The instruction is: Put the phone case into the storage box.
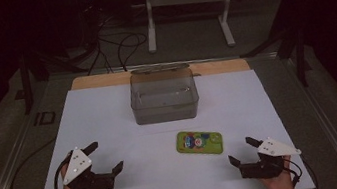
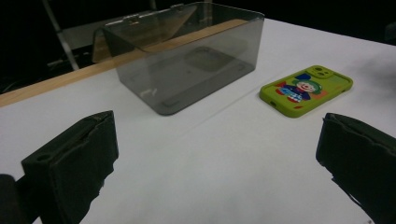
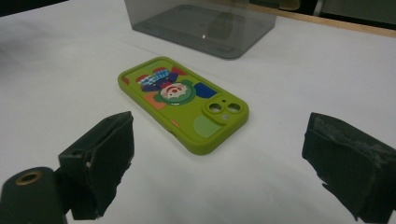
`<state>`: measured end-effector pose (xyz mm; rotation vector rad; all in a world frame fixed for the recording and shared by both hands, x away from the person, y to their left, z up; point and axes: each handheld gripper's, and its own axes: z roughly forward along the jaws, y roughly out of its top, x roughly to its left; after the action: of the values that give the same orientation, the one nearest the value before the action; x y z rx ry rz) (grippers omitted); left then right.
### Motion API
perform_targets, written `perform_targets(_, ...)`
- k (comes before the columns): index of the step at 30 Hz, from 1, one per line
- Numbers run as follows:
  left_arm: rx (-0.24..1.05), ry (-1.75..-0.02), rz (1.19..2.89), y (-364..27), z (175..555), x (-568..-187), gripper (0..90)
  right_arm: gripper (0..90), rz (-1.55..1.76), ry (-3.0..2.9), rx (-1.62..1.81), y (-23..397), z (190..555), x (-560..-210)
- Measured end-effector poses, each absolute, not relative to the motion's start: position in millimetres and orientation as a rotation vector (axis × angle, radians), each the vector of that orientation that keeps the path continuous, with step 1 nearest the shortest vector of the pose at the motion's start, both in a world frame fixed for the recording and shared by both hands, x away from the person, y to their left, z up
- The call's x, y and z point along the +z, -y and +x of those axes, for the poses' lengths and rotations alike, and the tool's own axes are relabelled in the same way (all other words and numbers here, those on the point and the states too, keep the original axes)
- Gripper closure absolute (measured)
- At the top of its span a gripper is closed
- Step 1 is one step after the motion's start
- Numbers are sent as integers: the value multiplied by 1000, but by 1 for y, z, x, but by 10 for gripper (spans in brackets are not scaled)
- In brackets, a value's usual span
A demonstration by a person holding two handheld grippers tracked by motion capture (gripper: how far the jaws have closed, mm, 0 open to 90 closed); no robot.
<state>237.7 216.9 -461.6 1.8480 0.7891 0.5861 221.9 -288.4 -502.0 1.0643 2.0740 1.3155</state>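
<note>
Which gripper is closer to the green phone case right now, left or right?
Right. The right gripper sits just right of and slightly nearer the person than the green phone case, jaws open toward it. The left gripper is farther off, across bare table to the case's left, also open.

white table (image 1: 108,113), wooden strip (image 1: 98,80) at far edge; metal stand (image 1: 185,1) and cables (image 1: 116,44) on floor beyond.

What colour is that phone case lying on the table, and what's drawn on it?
The phone case is lime green with a colourful clown picture, clearest in the right gripper view.
</note>
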Motion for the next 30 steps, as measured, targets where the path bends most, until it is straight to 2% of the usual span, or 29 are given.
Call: perform_targets(30,525,-657,1969,-178,287,-437,0,92,1068,-2078,1319,290,222,-502)
